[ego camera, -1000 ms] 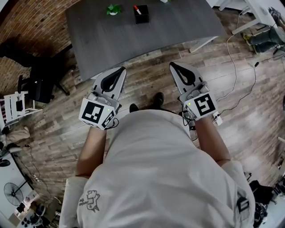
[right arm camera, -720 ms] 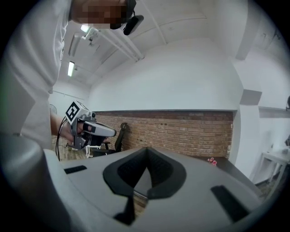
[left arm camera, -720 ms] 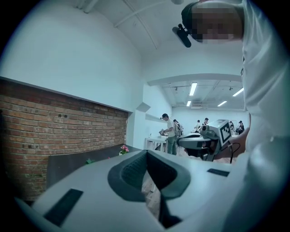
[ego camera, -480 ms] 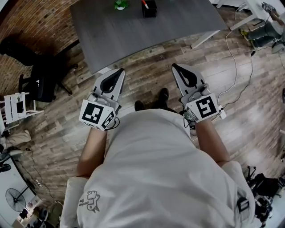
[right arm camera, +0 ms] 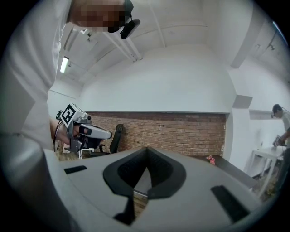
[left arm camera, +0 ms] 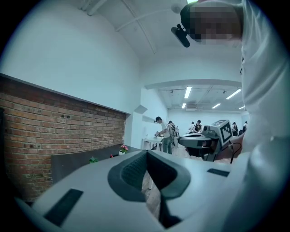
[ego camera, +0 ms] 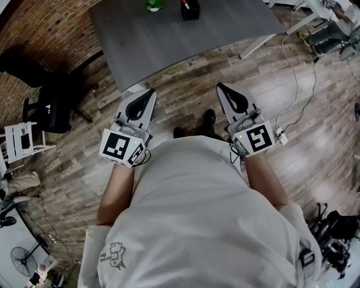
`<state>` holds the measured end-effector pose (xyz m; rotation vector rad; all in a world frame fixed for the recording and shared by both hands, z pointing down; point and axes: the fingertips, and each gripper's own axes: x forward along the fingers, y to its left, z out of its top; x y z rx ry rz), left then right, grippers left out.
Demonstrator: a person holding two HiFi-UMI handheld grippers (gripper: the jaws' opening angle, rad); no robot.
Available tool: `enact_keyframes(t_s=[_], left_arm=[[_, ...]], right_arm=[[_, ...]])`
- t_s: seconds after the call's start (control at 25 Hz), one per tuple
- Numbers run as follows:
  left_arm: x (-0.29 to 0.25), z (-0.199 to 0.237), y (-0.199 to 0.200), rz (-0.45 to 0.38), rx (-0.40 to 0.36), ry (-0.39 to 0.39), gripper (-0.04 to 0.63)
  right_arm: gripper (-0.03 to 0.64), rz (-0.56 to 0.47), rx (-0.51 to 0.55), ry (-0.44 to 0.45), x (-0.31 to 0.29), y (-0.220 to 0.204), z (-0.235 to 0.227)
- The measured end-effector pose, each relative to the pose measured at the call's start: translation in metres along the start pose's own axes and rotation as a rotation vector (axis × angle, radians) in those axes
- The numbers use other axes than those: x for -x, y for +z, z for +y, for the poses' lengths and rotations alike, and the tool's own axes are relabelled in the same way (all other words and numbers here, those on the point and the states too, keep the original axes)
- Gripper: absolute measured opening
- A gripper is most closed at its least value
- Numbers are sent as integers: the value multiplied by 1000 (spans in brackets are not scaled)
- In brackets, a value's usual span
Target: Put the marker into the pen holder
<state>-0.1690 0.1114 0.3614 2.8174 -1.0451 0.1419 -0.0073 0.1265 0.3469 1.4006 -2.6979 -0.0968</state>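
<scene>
A black pen holder (ego camera: pixel 190 10) stands at the far end of the grey table (ego camera: pixel 169 45), cut by the head view's top edge, with a red-tipped marker (ego camera: pixel 184 3) sticking up out of it. Both grippers hang over the wooden floor, short of the table's near edge, pointing toward it. My left gripper (ego camera: pixel 152 91) (left arm camera: pixel 146 153) is shut with nothing between its jaws. The right gripper (ego camera: pixel 220 86) (right arm camera: pixel 146 161) is shut and empty too. Each gripper view shows the other gripper off to the side.
A small green plant (ego camera: pixel 153 5) sits left of the holder. A black office chair (ego camera: pixel 53 107) stands at the table's left. White cables and a power strip (ego camera: pixel 281 138) lie on the floor at right. Several people stand far off (left arm camera: pixel 165 133).
The table and pen holder have slid toward the top of the head view, and the floor has shifted under me. Both grippers stay shut, side by side.
</scene>
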Motion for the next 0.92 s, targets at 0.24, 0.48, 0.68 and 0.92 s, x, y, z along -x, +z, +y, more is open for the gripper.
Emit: enact_keyframes(t_s=[0.24,0.48,0.68,0.92], left_arm=[[3,7,4,-15,10,-10,11],[6,14,2,-23,15,-6,11],[8,17,5,-32,14,-11,11],[9,20,9,-43,14,-9,11]], right_arm=[[5,7,19,-7,-6,3,5],[5,16,32,-3,-12,3,11],[5,9,37,-1,-16,9,14],[5,9,52,1,-20,11,15]])
